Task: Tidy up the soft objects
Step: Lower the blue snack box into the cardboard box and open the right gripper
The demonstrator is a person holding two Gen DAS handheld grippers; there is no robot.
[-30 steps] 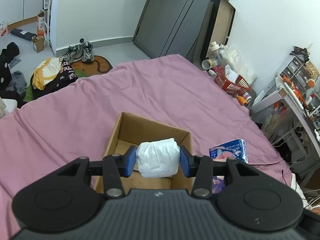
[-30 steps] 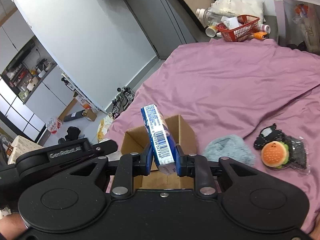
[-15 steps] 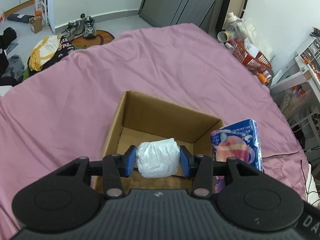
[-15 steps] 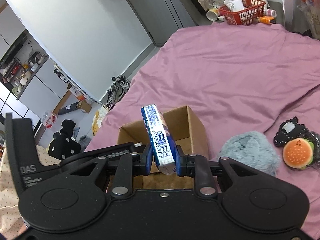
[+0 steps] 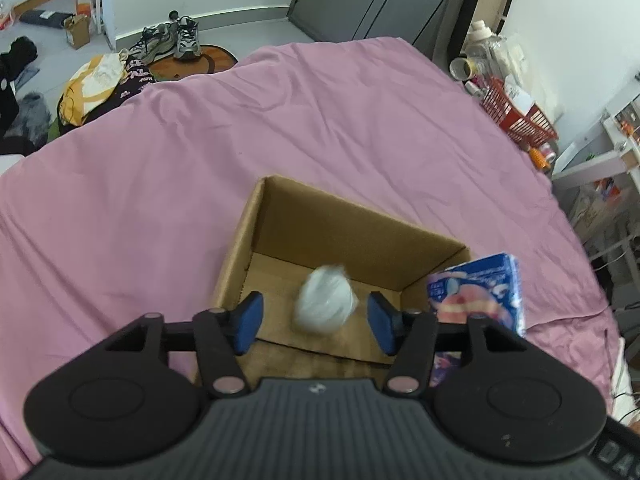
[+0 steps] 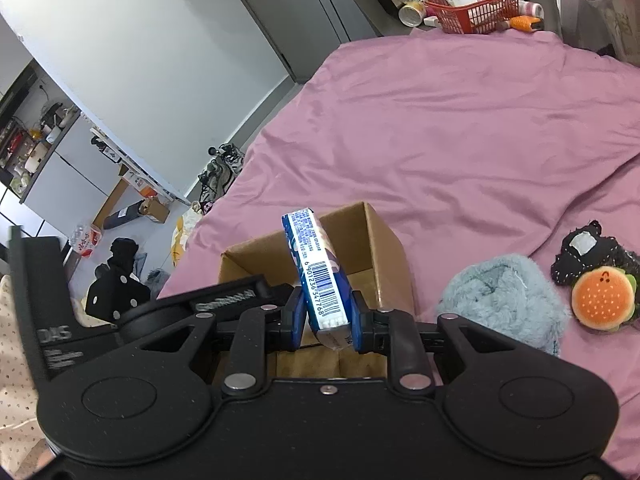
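An open cardboard box [image 5: 352, 224] stands on the pink bedspread [image 5: 200, 152]; it also shows in the right wrist view [image 6: 384, 248]. My left gripper [image 5: 316, 322] is open above the box. A white soft bundle [image 5: 325, 305], blurred, is loose between its blue pads, inside the box. My right gripper [image 6: 325, 322] is shut on a blue tissue pack [image 6: 318, 272], held upright over the box's near edge; the pack also shows in the left wrist view [image 5: 480, 292]. A grey-blue fluffy item [image 6: 504, 296], a burger plush [image 6: 602, 300] and a black plush [image 6: 584, 256] lie on the bed to the right.
A red basket [image 6: 476, 12] with bottles stands beyond the bed's far end. Shoes [image 5: 172, 38] and clothes [image 5: 100, 84] lie on the floor to the left. A white shelf unit [image 5: 600, 160] stands to the right of the bed.
My left gripper has opened and let go of the white bundle, which is dropping into the box. Both grippers have moved closer over the box. The right gripper still holds the tissue pack.
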